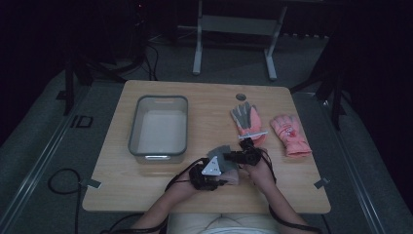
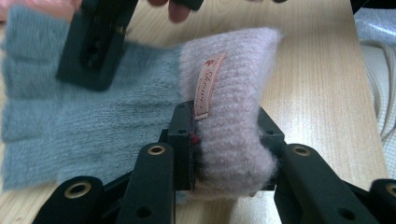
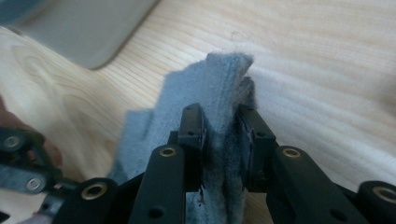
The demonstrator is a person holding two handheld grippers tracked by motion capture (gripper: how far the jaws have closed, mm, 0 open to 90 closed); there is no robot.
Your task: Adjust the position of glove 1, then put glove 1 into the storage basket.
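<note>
A knitted glove with grey fingers (image 2: 88, 126) and a pale pink cuff (image 2: 233, 84) lies near the table's front edge, between the person's hands (image 1: 225, 155). My left gripper (image 2: 224, 135) is shut on the pink cuff beside its small sewn label; in the high view it (image 1: 210, 176) sits just left of the glove. My right gripper (image 3: 223, 135) is shut on a raised fold of the grey fabric (image 3: 205, 88). It (image 1: 242, 157) stands at the glove's far end. Seen from the left gripper view, the right gripper (image 2: 91, 51) is over the grey fingers.
A grey plastic bin (image 1: 158, 125) stands left of centre on the wooden table (image 1: 146, 190). An orange glove with a grey palm (image 1: 247, 122) and a pink padded glove (image 1: 289, 132) lie at the right. A small round hole (image 1: 240, 96) marks the far side.
</note>
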